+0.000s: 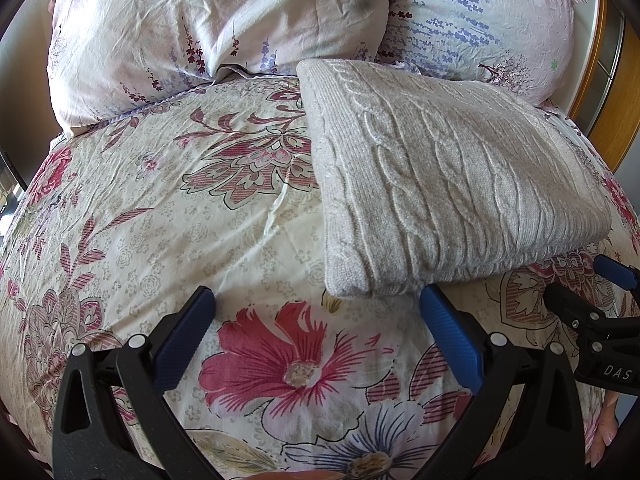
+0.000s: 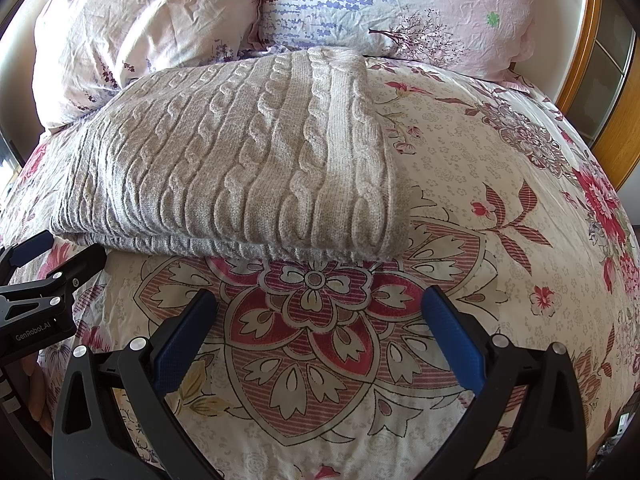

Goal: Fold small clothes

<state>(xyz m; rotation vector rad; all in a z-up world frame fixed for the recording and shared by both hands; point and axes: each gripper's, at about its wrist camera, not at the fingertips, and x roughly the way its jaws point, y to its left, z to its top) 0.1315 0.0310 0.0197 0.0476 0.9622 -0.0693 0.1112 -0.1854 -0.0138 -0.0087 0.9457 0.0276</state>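
A beige cable-knit sweater (image 1: 440, 176) lies folded into a neat rectangle on the floral bedspread (image 1: 208, 216), its near edge just ahead of both grippers. My left gripper (image 1: 316, 300) is open over the bedspread, its right blue pad close to the sweater's near left corner, holding nothing. In the right wrist view the same sweater (image 2: 240, 156) fills the upper left, and my right gripper (image 2: 320, 300) is open a little short of its near edge, empty. Each gripper shows at the edge of the other's view: the right gripper (image 1: 600, 312) and the left gripper (image 2: 36, 276).
Two floral pillows (image 1: 208, 28) (image 1: 480, 20) lean at the head of the bed behind the sweater. A wooden bed frame (image 2: 612, 128) runs along the right. Bare bedspread (image 2: 500, 184) lies right of the sweater. A person's fingers (image 1: 604, 436) show at the lower right.
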